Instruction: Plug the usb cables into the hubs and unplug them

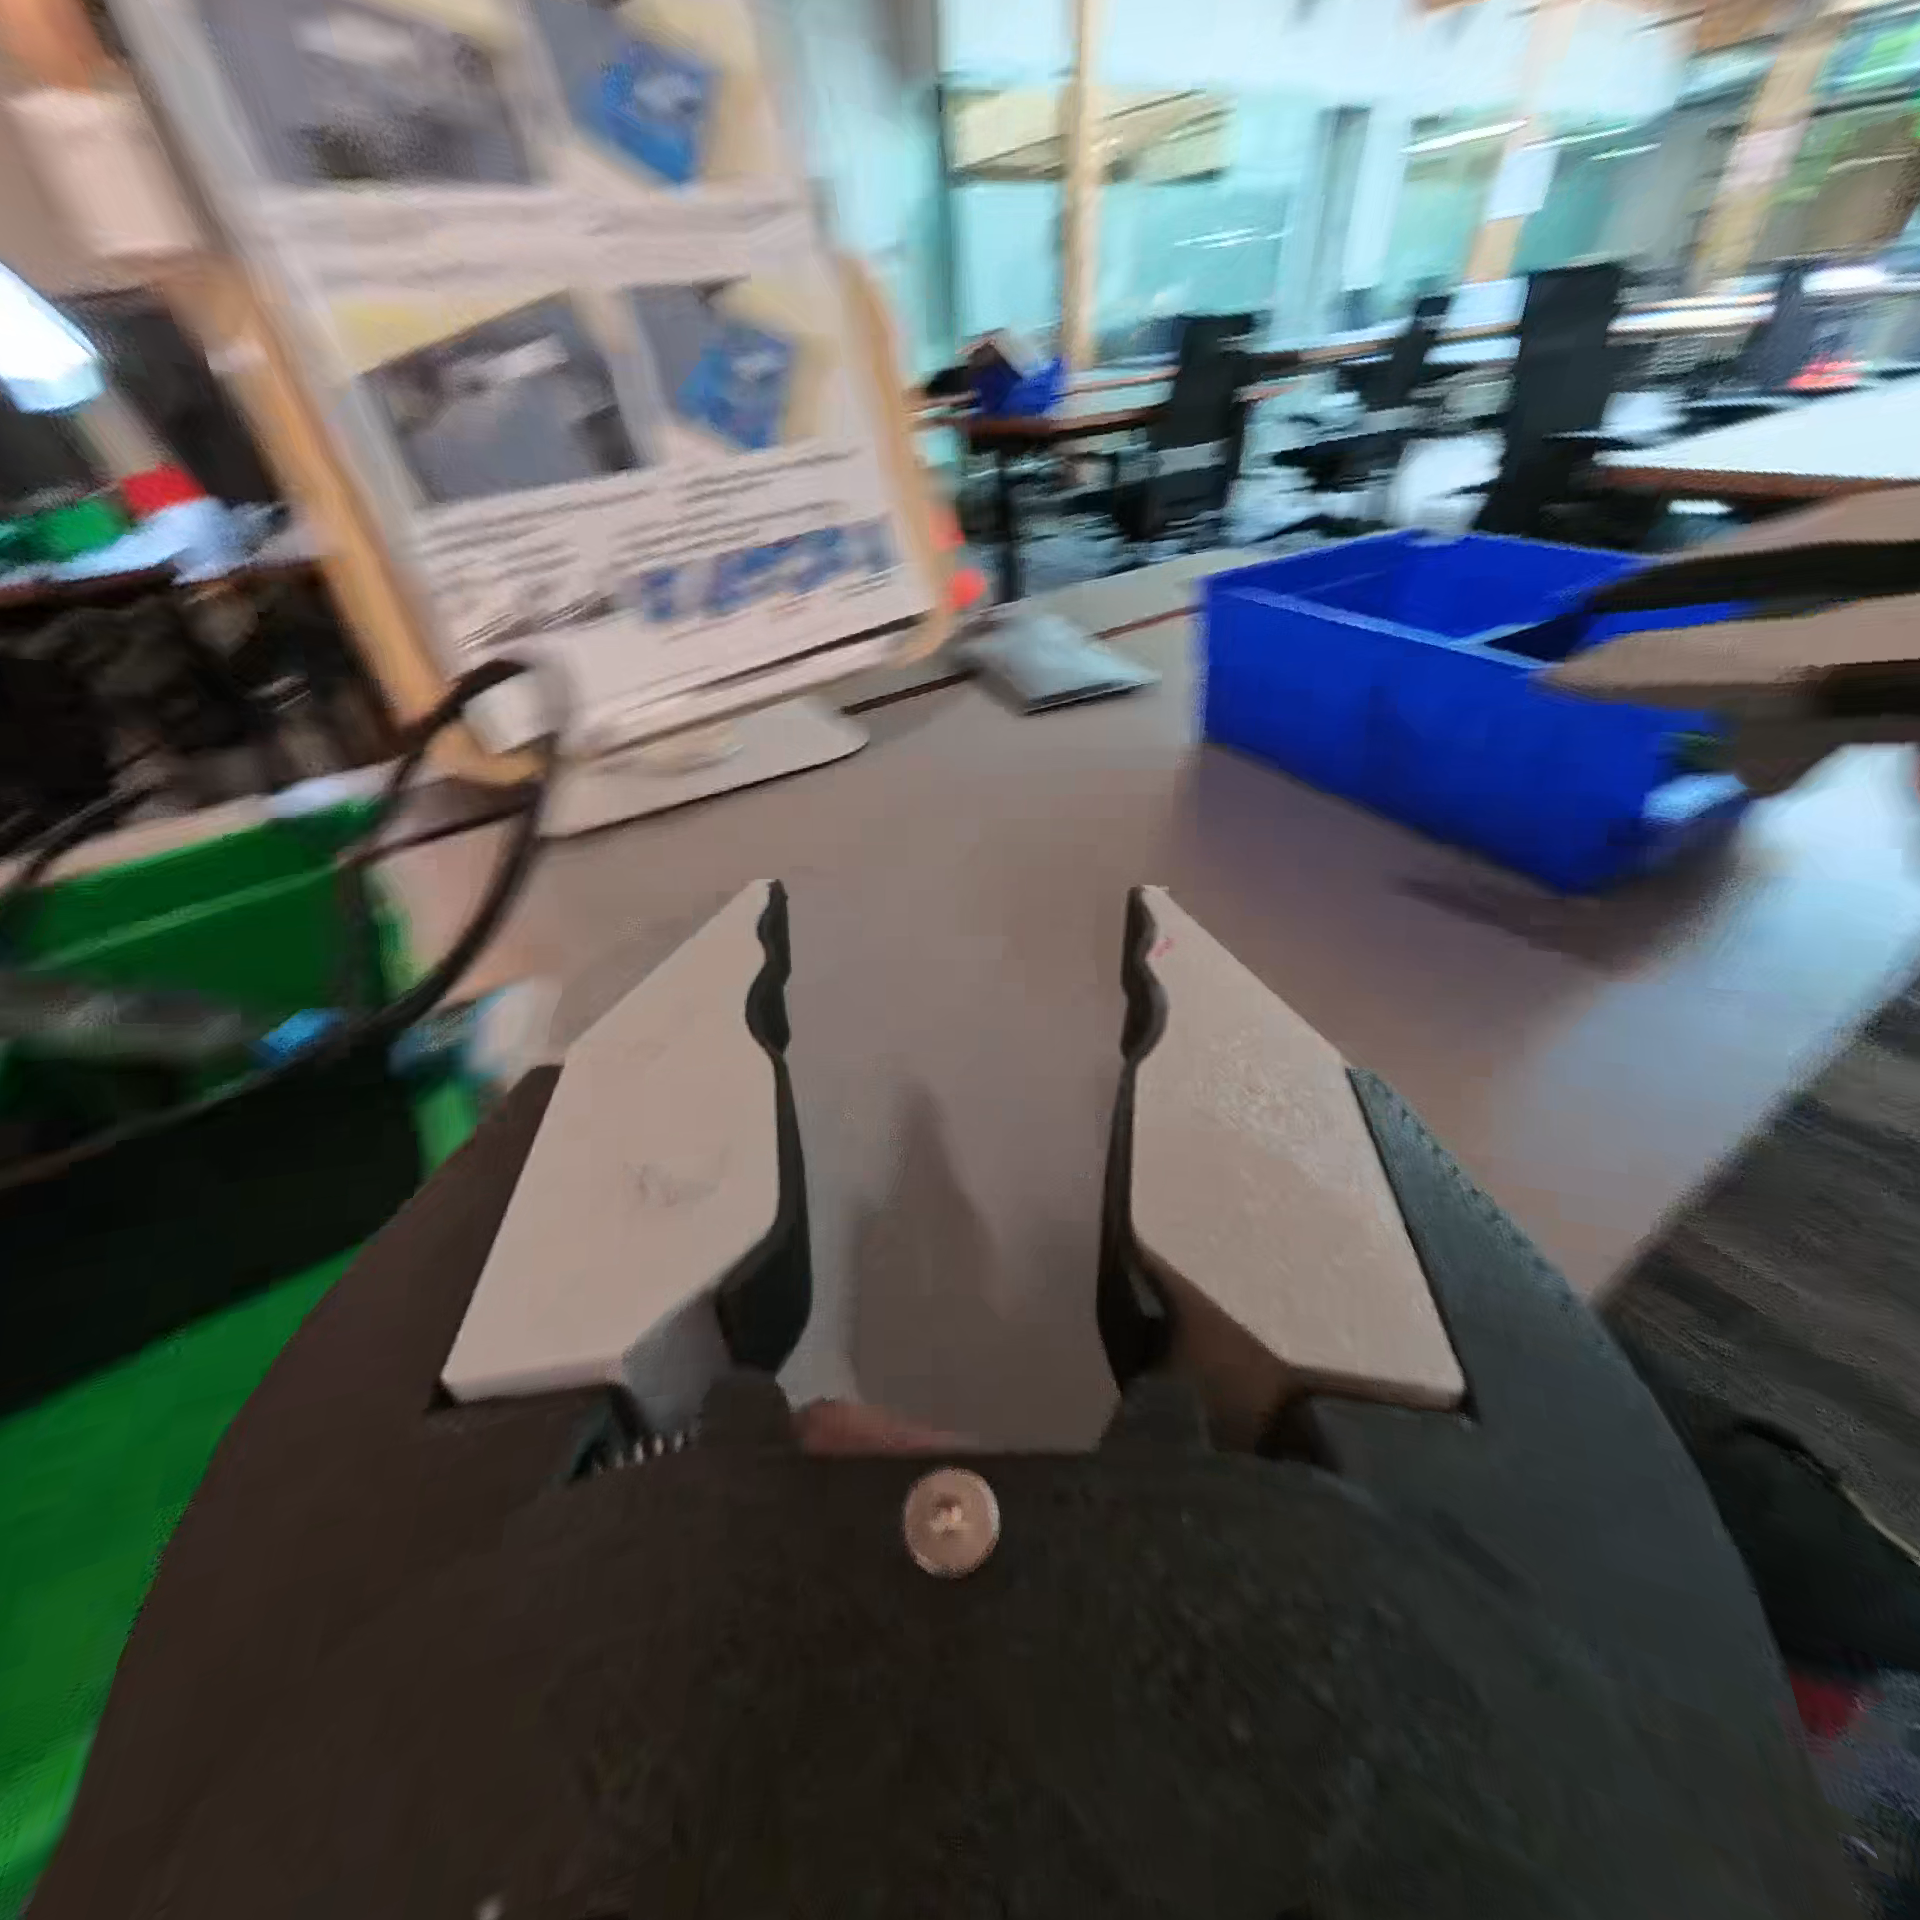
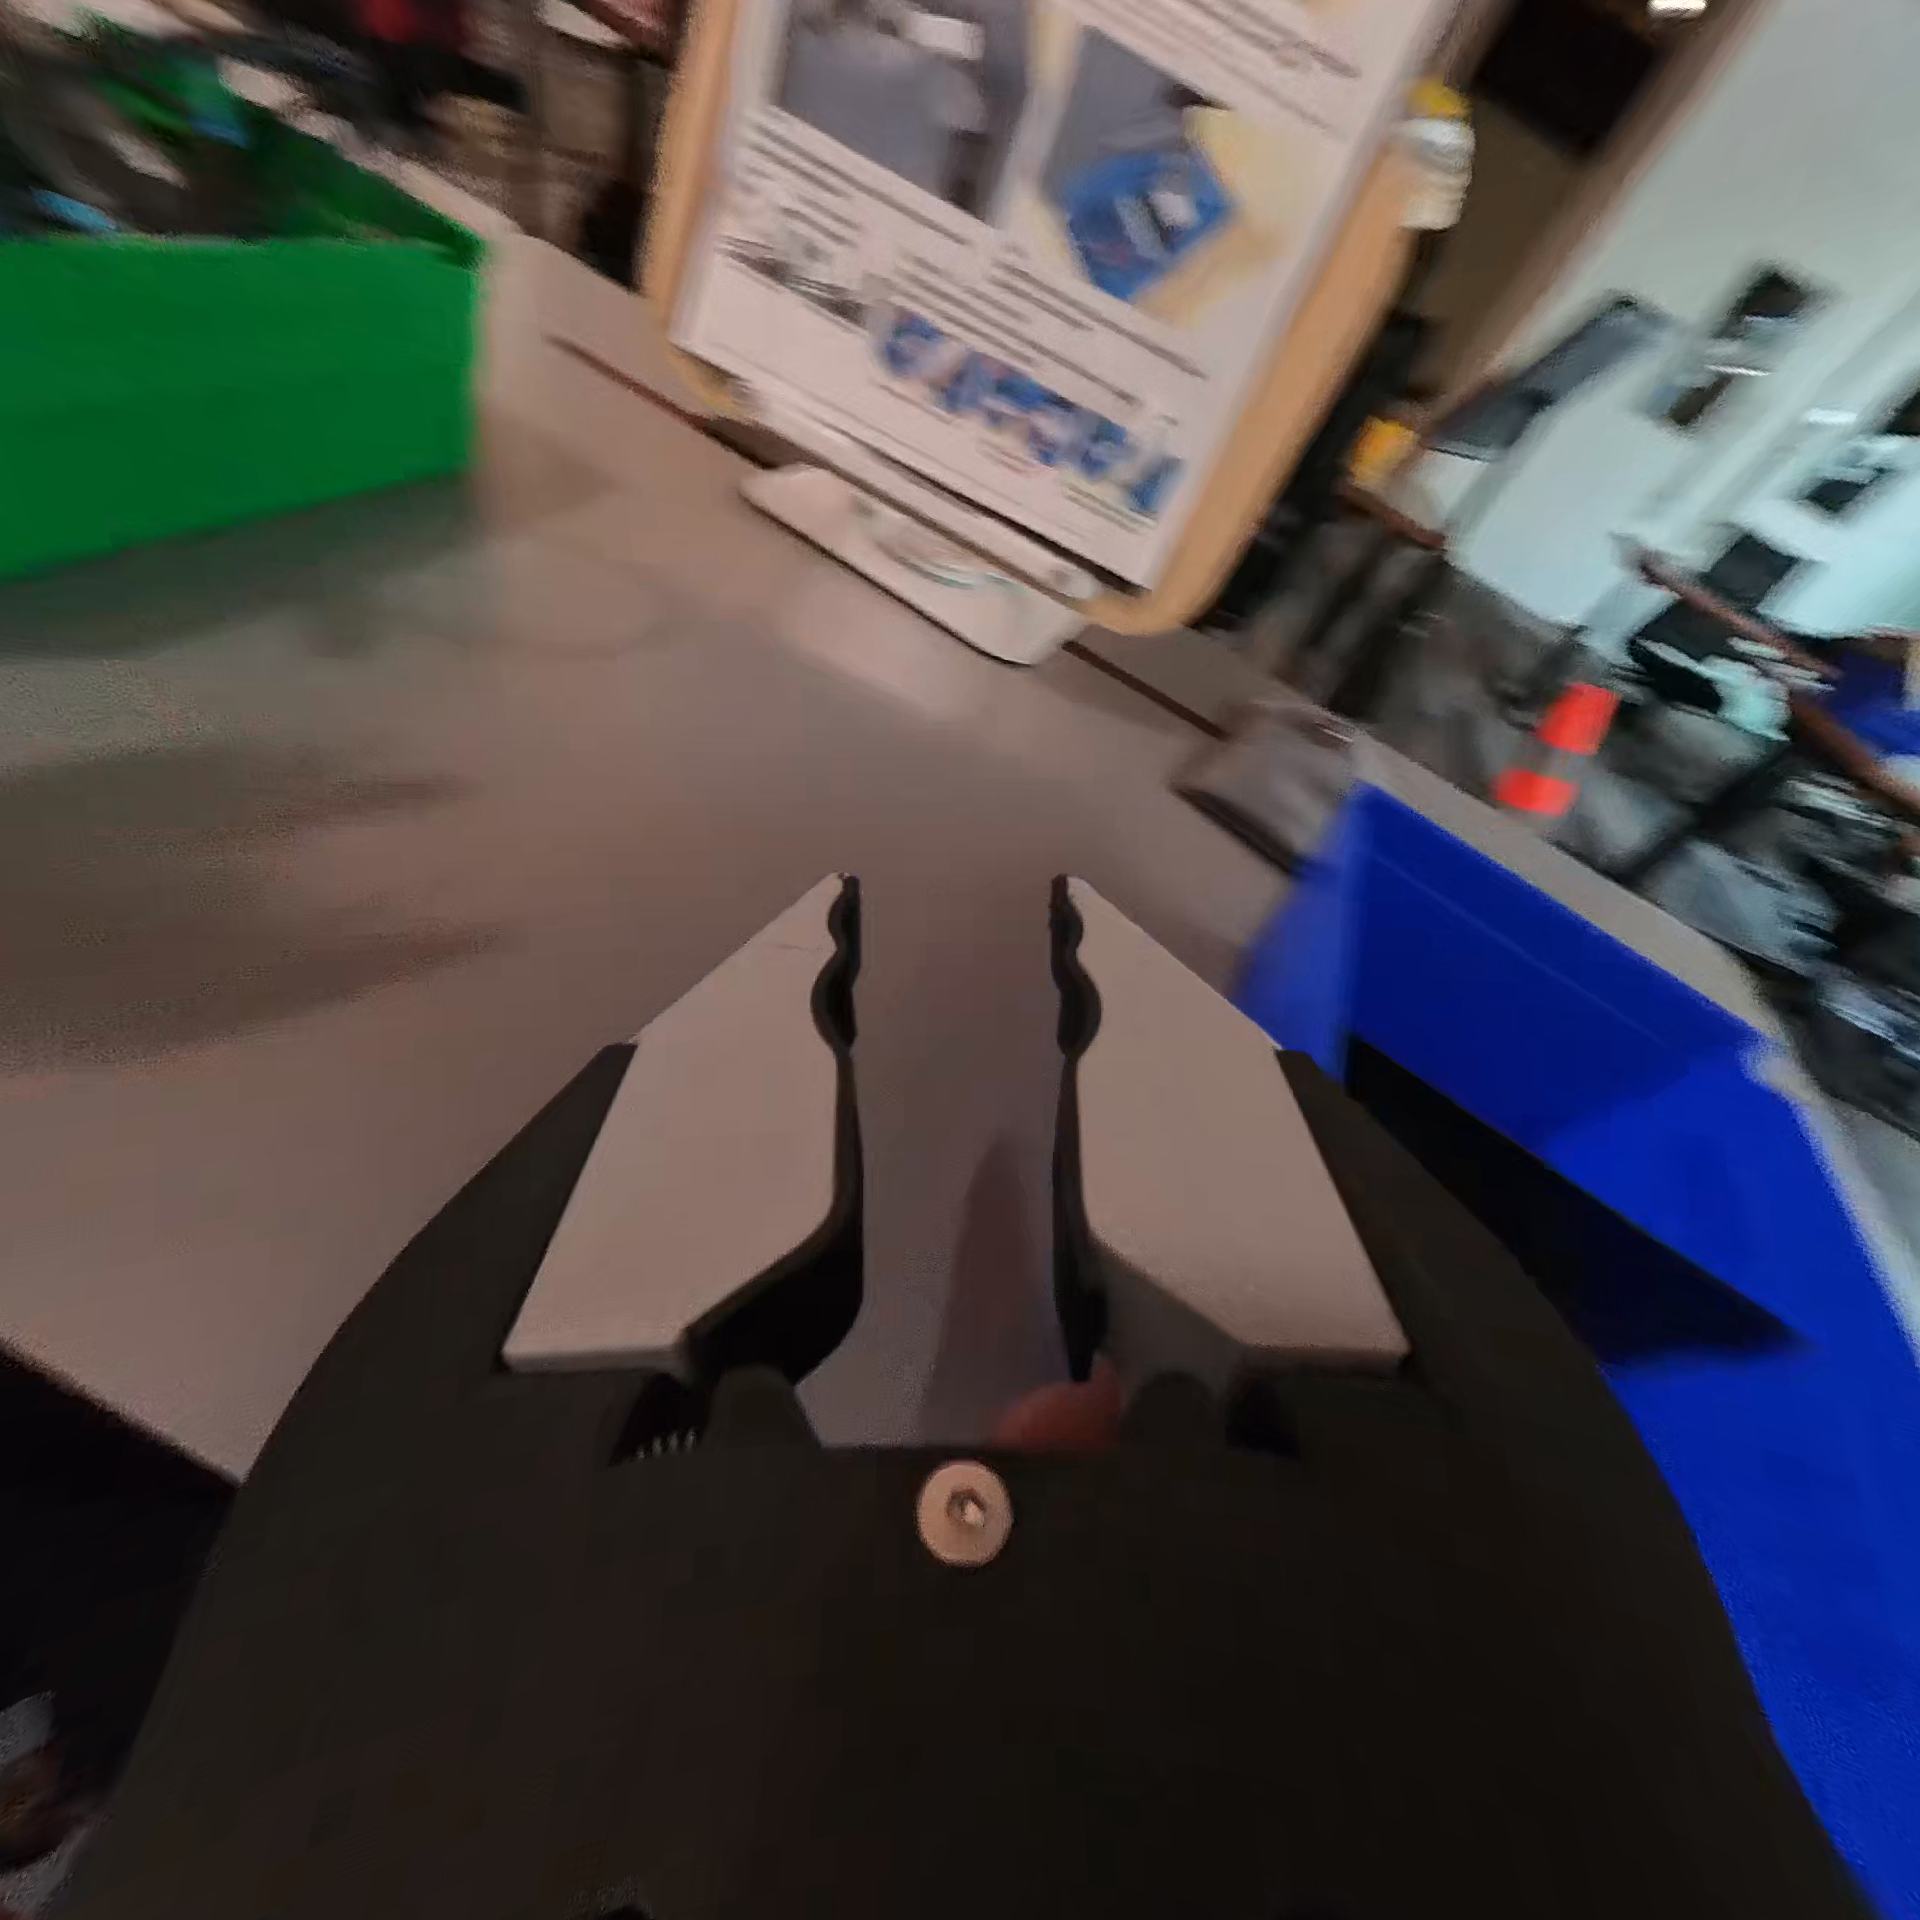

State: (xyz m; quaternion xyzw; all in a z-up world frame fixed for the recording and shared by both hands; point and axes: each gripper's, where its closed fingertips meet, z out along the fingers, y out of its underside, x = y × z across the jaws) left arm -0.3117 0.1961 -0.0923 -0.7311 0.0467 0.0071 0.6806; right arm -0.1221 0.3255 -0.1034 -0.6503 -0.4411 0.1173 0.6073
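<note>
My left gripper (image 1: 954,906) is open and empty, held above the bare grey table (image 1: 987,831). A green bin (image 1: 197,935) with black cables stands to its left, a blue bin (image 1: 1434,707) to its far right. The other gripper (image 1: 1766,634) reaches over the blue bin at the right edge of the left wrist view. My right gripper (image 2: 954,902) is open and empty above the table (image 2: 520,831). The blue bin (image 2: 1558,1091) is close on its right and the green bin (image 2: 208,395) far on its left. Both views are blurred by motion.
A poster on a white stand (image 1: 623,416) stands at the back of the table; it also shows in the right wrist view (image 2: 987,312). A flat grey pouch (image 1: 1049,665) lies behind the blue bin. The table's front edge (image 1: 1714,1091) runs on the right. Office chairs and desks fill the background.
</note>
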